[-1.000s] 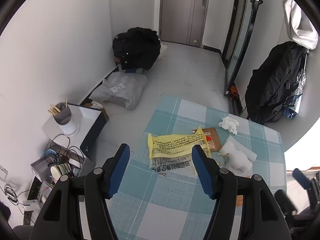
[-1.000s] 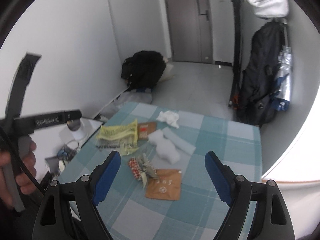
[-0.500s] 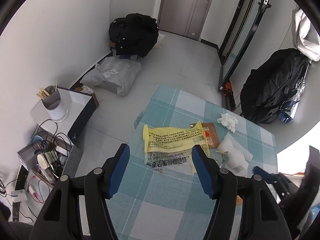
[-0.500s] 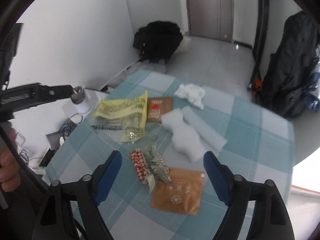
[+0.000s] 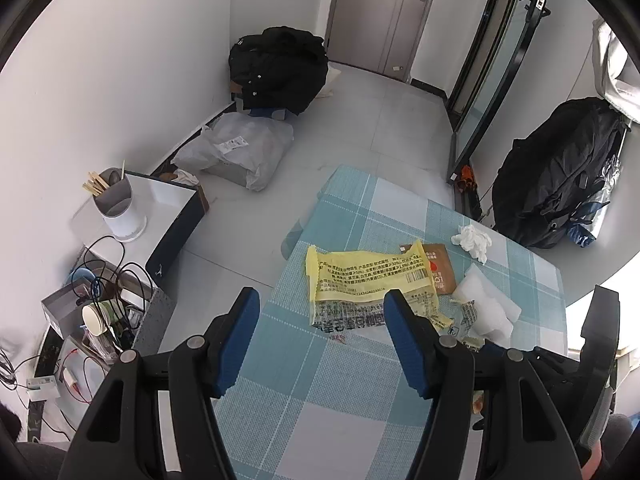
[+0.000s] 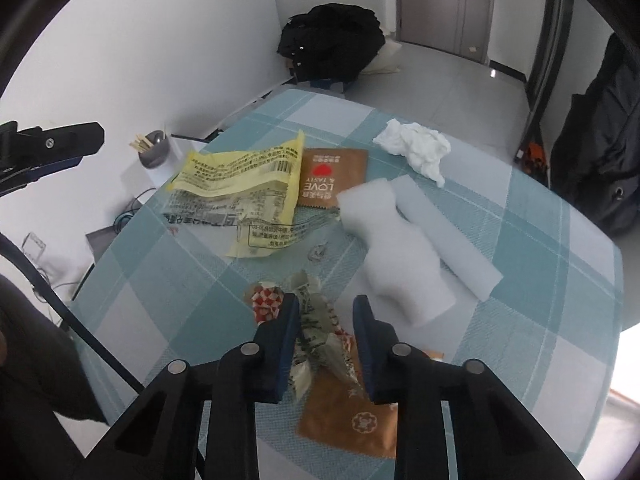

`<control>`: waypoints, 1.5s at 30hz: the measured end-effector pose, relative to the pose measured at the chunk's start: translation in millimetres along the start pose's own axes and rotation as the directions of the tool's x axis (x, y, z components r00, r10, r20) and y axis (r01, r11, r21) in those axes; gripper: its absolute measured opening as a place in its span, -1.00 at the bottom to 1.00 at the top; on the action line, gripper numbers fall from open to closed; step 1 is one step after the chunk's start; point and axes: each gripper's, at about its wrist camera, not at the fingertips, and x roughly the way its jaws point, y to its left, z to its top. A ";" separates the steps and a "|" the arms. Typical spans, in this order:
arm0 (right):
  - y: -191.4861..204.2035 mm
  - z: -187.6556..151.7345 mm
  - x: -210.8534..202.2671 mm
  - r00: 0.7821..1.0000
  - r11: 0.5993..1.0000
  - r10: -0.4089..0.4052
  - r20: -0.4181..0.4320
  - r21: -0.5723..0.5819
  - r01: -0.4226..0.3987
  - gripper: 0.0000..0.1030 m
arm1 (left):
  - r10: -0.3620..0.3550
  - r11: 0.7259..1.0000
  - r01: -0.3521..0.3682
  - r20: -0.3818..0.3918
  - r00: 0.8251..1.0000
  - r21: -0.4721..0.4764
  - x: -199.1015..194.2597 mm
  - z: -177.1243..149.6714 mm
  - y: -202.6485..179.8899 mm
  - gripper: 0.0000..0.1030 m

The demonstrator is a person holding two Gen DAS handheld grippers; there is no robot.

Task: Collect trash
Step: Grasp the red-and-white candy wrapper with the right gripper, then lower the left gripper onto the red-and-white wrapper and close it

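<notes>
Trash lies on a table with a blue checked cloth (image 6: 540, 264): a yellow wrapper (image 6: 244, 176) (image 5: 368, 280), a brown heart sachet (image 6: 334, 176), a crumpled white tissue (image 6: 416, 146), white foam pieces (image 6: 396, 248), a red-white checked wrapper (image 6: 266, 300), a crumpled green-grey wrapper (image 6: 318, 320) and a brown packet (image 6: 348, 412). My right gripper (image 6: 325, 304) is low over the table and closing. The green-grey wrapper lies between its jaws, with a gap still showing at the right pad. My left gripper (image 5: 322, 300) hangs open above the table's left edge, just short of the yellow wrapper, holding nothing.
Left of the table, on the floor, stand a white stand with a cup of chopsticks (image 5: 116, 204) and a box of cables (image 5: 96, 312). A black bag (image 5: 280, 68) and a grey parcel bag (image 5: 240, 148) lie by the wall. A black backpack (image 5: 560, 176) leans behind the table.
My right gripper has come down close to the table, and its jaws have narrowed from wide apart to either side of the green-grey wrapper. The left gripper has barely shifted and stays equally open.
</notes>
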 end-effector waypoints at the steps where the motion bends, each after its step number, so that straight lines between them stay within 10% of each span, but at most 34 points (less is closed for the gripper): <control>1: -0.3 -0.4 -0.1 1.000 1.000 0.006 -0.001 -0.001 -0.006 -0.59 | 0.000 1.000 0.000 0.003 1.000 -0.006 -1.2 -0.2 0.6 0.18; 26: -19.3 -19.2 -49.4 0.997 0.996 0.027 0.066 0.083 -0.033 -0.69 | -0.094 0.996 0.094 -0.096 0.991 -0.010 20.8 -16.8 -11.9 0.18; 34: -32.7 -41.9 -75.9 0.994 0.993 0.013 0.106 0.111 -0.025 -0.69 | -0.135 0.986 0.152 -0.205 0.969 0.068 38.1 -35.2 -42.2 0.18; 39: -47.1 -53.2 -88.3 0.993 0.990 0.005 0.120 0.137 -0.022 -0.70 | -0.221 0.965 0.254 -0.310 0.925 0.068 51.7 -46.7 -66.7 0.18; 45: -67.7 -65.1 -93.3 0.991 0.983 -0.020 0.130 0.182 -0.004 -0.70 | -0.169 0.965 0.221 -0.308 0.936 0.141 58.3 -44.7 -91.9 0.18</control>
